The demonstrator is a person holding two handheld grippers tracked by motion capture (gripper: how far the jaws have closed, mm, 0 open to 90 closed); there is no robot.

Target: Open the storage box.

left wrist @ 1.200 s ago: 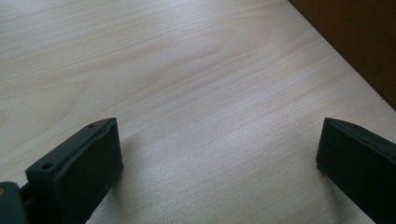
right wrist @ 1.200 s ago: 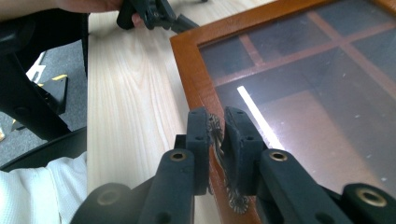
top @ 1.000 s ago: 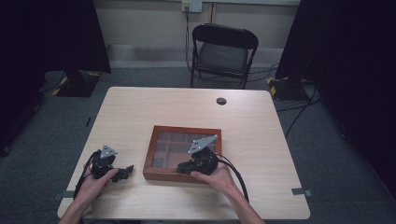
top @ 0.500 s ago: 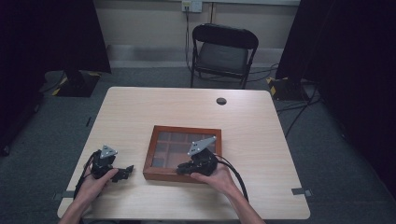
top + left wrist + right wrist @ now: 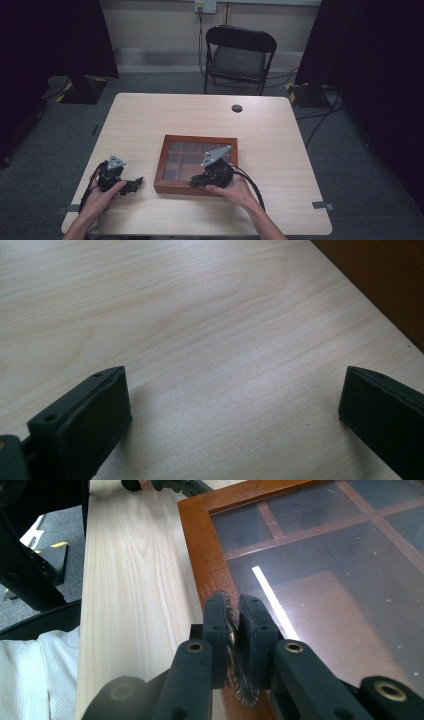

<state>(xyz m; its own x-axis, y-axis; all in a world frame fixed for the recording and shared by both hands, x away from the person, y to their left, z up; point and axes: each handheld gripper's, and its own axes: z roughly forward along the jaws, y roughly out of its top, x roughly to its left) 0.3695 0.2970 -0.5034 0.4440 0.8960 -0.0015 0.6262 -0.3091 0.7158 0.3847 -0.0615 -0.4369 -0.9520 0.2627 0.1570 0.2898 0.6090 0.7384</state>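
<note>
We see the wooden box (image 5: pixel 197 142) with its glass lid lying near the surface's (image 5: pixel 200 115) front edge. Our right gripper (image 5: pixel 231 611) has its fingers clamped on a small metal latch (image 5: pixel 233 645) at the box's front frame. Our left gripper (image 5: pixel 134 183) rests left of the box, fingers wide apart over bare wood.

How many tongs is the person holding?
2. The left tongs rest open on the table, left of the wooden box. The right tongs are shut at the box's near edge.
</note>
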